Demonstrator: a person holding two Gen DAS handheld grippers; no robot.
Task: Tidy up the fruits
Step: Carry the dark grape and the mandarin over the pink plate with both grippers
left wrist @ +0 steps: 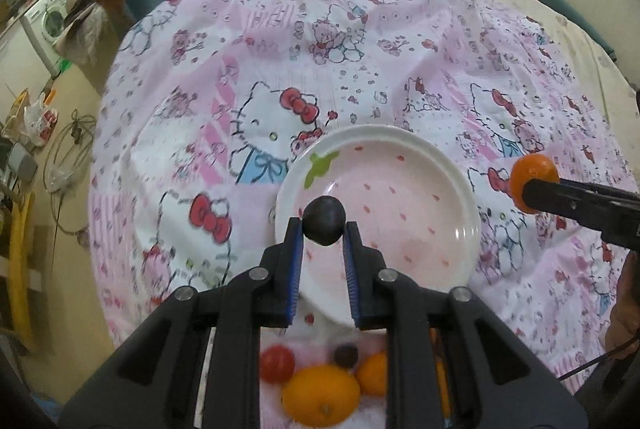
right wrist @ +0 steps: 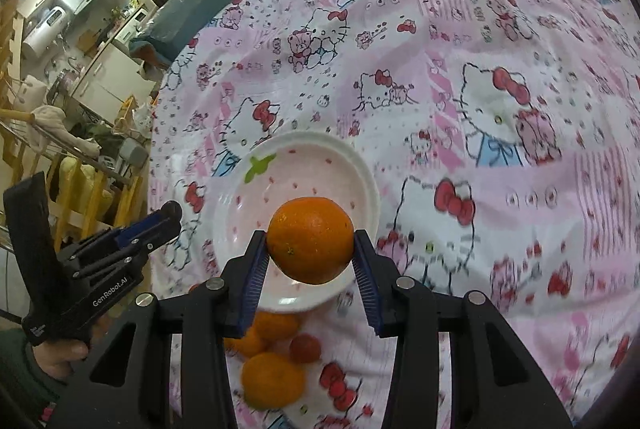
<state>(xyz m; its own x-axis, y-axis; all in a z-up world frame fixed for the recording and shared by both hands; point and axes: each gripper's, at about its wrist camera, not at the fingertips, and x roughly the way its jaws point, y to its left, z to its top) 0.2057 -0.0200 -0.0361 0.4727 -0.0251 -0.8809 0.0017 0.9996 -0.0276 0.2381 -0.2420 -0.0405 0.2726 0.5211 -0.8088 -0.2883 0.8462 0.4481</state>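
On the bed (left wrist: 420, 29), the empty pink plate (left wrist: 460, 197) sits under both loads: the right gripper (right wrist: 310, 249) has its fingers clamped on an orange (right wrist: 310, 240) above the near rim, and the left gripper (left wrist: 323, 229) pinches a dark plum (left wrist: 324, 220) over the plate. Each round fruit is held only near the fingertips, so either could likely squirt out and roll off across the soft bedding. The orange looks near-spherical with no clear long axis; the plum's seems roughly vertical.
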